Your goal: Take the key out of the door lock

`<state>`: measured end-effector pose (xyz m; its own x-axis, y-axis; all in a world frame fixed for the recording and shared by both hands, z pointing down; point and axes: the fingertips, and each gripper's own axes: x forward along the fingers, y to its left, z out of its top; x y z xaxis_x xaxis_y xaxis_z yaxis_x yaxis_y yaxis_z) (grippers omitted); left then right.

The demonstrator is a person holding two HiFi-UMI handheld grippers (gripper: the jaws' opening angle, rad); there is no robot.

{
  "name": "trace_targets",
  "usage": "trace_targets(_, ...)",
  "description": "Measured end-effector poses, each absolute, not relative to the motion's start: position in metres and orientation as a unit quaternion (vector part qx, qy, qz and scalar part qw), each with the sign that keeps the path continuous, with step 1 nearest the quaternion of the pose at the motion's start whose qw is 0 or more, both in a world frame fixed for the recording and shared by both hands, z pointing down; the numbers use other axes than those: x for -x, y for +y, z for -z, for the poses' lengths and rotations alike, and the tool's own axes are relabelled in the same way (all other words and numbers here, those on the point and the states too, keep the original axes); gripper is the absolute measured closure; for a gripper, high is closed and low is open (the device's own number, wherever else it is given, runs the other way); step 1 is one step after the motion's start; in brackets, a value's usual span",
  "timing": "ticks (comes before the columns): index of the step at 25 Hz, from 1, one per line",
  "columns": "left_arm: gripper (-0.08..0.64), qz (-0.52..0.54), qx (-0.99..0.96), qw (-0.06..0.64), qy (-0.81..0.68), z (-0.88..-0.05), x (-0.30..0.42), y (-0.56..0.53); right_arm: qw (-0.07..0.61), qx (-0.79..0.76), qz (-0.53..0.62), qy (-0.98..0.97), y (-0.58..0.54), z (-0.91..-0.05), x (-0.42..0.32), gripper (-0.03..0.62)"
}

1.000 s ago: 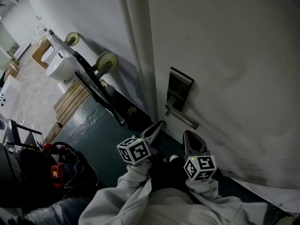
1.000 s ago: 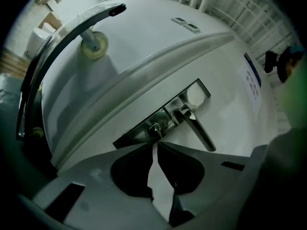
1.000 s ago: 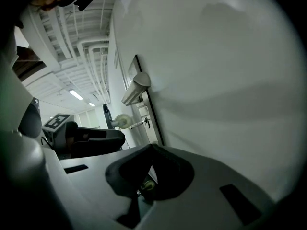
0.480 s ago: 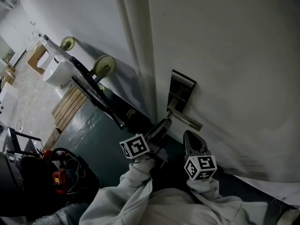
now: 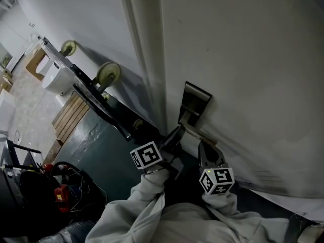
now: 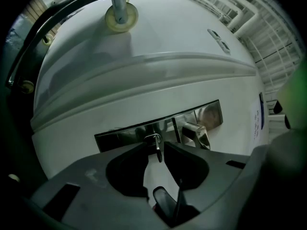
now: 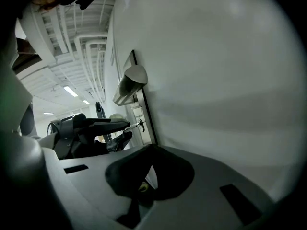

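We see the left gripper [image 6: 156, 150] pointed level at the door [image 5: 243, 59]. Its tips are slightly spread, one on each side of the key [image 6: 156, 146]. The jaws have just been closing in, and the key stands between them. Thin pale gaps show beside it, so we do not read a pinch on it. The key sits in the lock, low on the steel plate [image 6: 124, 137]. It sticks out toward us with a small ring at its head.

In the left gripper view the handle [image 6: 199, 134] juts from the same plate at 3 o'clock of the key. In the head view the left gripper reaches the plate from 7 o'clock.

The right gripper [image 7: 149, 147] hangs at 5 o'clock of the handle, near the door face and apart from the lock. Its tips are pressed together with nothing between them.

At 10 o'clock of the plate, a dark cart [image 5: 93, 103] with pale wheels [image 5: 108, 74] leans by the wall.
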<state>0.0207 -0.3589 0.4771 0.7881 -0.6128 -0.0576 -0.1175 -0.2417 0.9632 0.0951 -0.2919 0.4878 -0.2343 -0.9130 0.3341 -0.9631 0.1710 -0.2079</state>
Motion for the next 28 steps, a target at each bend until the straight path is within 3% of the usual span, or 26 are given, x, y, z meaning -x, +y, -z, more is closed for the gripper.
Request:
trace_targets(7,0.523,0.223,-0.748,0.583,-0.225,-0.4747,-0.0228,-0.3607,0.069,-0.613,-0.191,-0.764,-0.2946,-0.4893,-0.0972,0.540)
trace_targets(28,0.534,0.246,-0.701,0.630,-0.227,-0.4711,-0.0235,-0.3601,0.077,-0.603,-0.186,-0.772,-0.2877,-0.4878,-0.1020,0.540)
